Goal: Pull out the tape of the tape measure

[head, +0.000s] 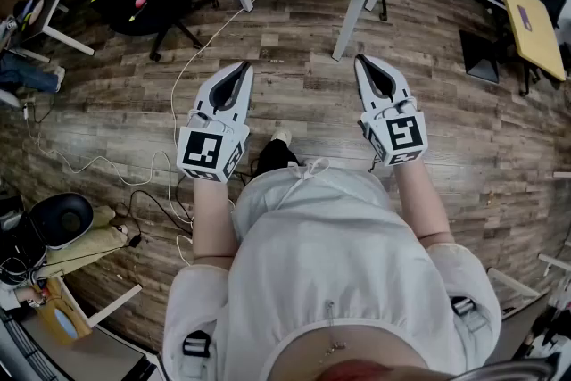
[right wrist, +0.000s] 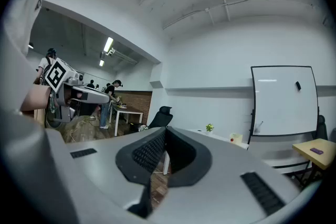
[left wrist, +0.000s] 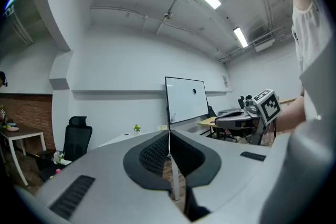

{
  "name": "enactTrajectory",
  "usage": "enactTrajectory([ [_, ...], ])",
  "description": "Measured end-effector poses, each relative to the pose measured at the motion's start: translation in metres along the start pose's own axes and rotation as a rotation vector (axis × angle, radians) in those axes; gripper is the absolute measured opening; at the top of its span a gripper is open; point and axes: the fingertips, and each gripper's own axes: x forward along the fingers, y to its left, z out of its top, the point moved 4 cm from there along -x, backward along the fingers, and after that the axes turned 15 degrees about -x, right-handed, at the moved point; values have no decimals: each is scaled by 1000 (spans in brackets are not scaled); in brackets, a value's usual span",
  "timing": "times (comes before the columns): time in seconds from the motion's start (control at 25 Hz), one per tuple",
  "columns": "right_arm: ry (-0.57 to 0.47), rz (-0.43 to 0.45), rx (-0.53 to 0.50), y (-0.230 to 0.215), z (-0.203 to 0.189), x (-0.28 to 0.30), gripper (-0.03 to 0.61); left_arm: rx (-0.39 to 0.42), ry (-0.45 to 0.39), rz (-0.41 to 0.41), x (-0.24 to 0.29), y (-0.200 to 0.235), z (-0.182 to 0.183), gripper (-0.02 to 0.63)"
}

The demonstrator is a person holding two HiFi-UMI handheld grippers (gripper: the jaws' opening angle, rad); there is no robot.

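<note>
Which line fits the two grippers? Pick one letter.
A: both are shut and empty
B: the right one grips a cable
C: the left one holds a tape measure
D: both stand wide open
A: the jaws of the left gripper and of the right gripper meet tip to tip in their own views, with nothing between them.

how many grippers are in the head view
2. The left gripper is on the left and the right gripper on the right. Both are held out over the wood floor, shut and empty. None seems hidden.
</note>
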Motion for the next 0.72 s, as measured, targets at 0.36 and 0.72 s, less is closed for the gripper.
enactTrajectory([
  [0.36, 13, 11, 7, -7, -11, 12, 0, -12, 14, 1, 17, 8, -3, 21],
  [0.72, -2, -43, 90, -30, -24, 36, 241, -81, 44, 14, 46, 26, -17, 191],
])
